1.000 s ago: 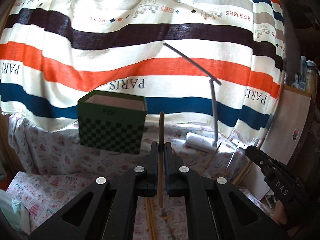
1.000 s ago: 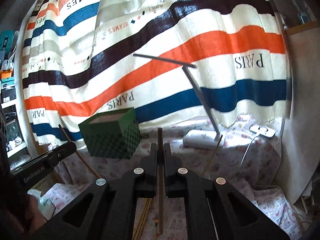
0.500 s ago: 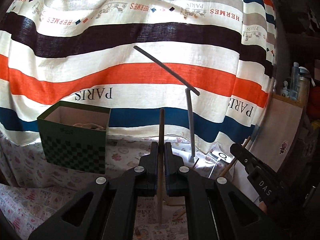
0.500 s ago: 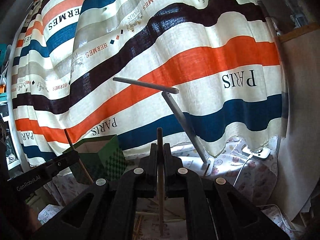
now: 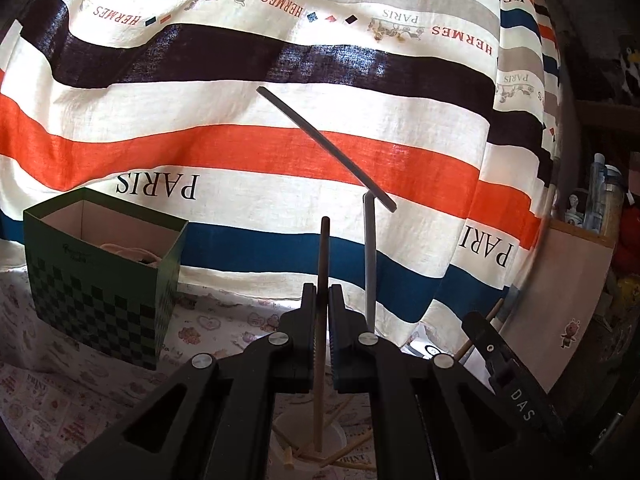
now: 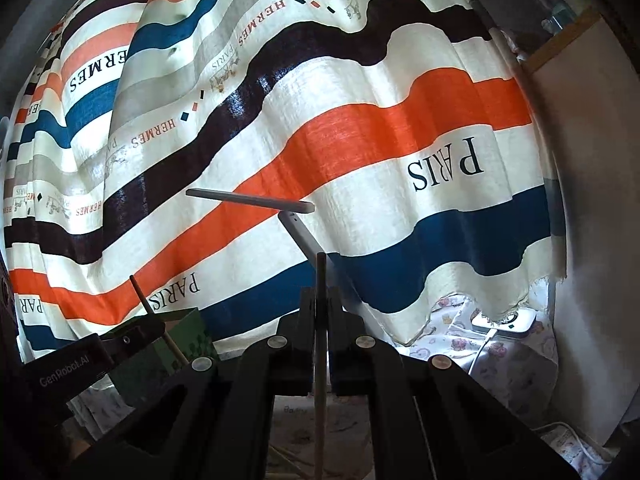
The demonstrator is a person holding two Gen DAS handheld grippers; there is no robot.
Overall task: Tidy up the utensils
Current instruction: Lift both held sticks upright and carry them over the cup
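Left wrist: left tongs pinch what looks like a chopstick.

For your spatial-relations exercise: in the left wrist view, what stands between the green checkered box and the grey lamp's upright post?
The chopstick clamped upright in the left gripper stands between the green checkered box and the lamp post.

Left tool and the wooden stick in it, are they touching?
Touching. The left wrist view shows the left tool with both fingers pressed against the wooden stick, no gap on either side.

2 hand-held grippers, 2 held chopsticks, 1 green box.
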